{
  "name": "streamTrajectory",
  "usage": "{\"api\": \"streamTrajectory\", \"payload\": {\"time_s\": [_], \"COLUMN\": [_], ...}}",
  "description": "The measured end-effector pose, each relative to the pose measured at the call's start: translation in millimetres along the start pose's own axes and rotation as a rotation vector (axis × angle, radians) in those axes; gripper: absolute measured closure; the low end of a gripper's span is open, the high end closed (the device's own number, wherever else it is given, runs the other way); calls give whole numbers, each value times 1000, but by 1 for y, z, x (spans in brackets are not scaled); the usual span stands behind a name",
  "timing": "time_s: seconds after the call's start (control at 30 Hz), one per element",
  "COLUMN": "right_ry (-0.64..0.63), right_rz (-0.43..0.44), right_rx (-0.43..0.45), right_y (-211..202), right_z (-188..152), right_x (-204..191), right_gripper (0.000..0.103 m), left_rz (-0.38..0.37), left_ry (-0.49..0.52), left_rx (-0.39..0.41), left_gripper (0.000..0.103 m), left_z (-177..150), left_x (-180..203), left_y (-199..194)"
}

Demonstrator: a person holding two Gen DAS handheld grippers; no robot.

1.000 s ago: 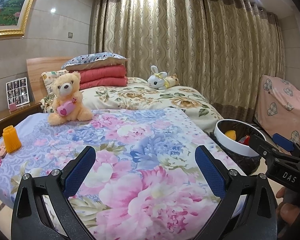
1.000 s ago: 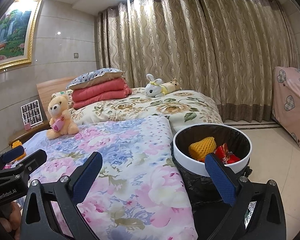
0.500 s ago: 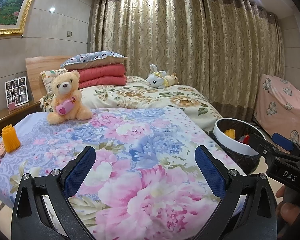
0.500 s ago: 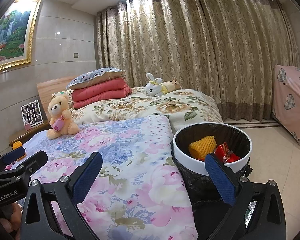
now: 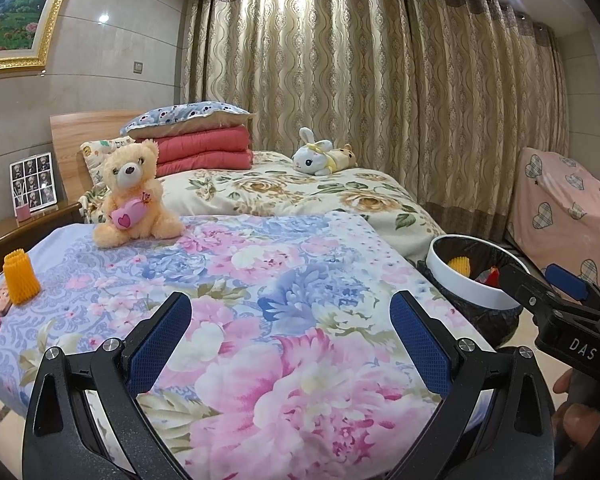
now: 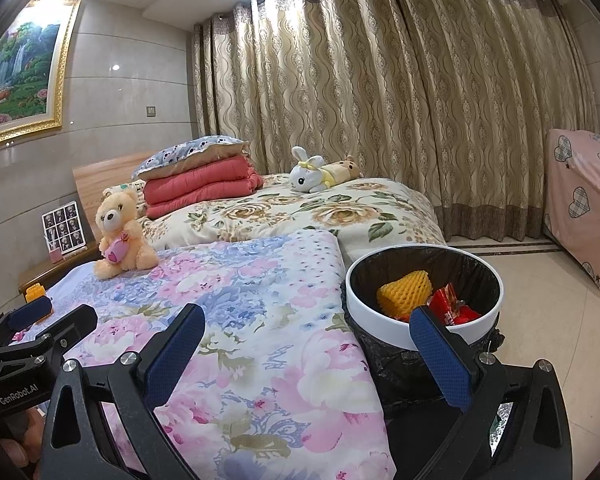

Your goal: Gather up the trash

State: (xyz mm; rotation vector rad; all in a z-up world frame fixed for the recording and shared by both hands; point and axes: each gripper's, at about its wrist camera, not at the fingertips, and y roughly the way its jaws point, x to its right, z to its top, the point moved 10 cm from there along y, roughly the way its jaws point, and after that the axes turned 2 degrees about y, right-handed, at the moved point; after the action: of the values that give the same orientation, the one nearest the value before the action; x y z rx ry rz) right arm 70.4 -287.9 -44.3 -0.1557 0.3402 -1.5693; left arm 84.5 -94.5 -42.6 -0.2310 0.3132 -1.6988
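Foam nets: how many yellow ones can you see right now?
2. One foam net stands on the bed's left edge near the nightstand; the other lies in the bin with red wrappers. More may be buried in the bin.

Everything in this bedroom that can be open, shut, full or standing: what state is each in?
left gripper: open, holding nothing
right gripper: open, holding nothing
trash bin: upright, bag-lined, trash inside
yellow foam net: inside the bin
red wrappers: inside the bin
orange foam net: standing on the bed
teddy bear: sitting upright
curtains: drawn shut
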Motion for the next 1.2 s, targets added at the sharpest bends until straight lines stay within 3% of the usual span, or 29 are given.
{"api": "streamTrajectory", "payload": {"time_s": [1.2], "right_ry": [20], "right_rz": [9], "right_rx": [-13], "right_y": [-3], "right_z": [-1], "right_x": [1], "right_gripper": [0], "left_rz": [-13], "left_ry": [2], "left_rx": [-41], "left_gripper": [1], "left_z": [-10], "left_x": [-2], "left_y": [8]}}
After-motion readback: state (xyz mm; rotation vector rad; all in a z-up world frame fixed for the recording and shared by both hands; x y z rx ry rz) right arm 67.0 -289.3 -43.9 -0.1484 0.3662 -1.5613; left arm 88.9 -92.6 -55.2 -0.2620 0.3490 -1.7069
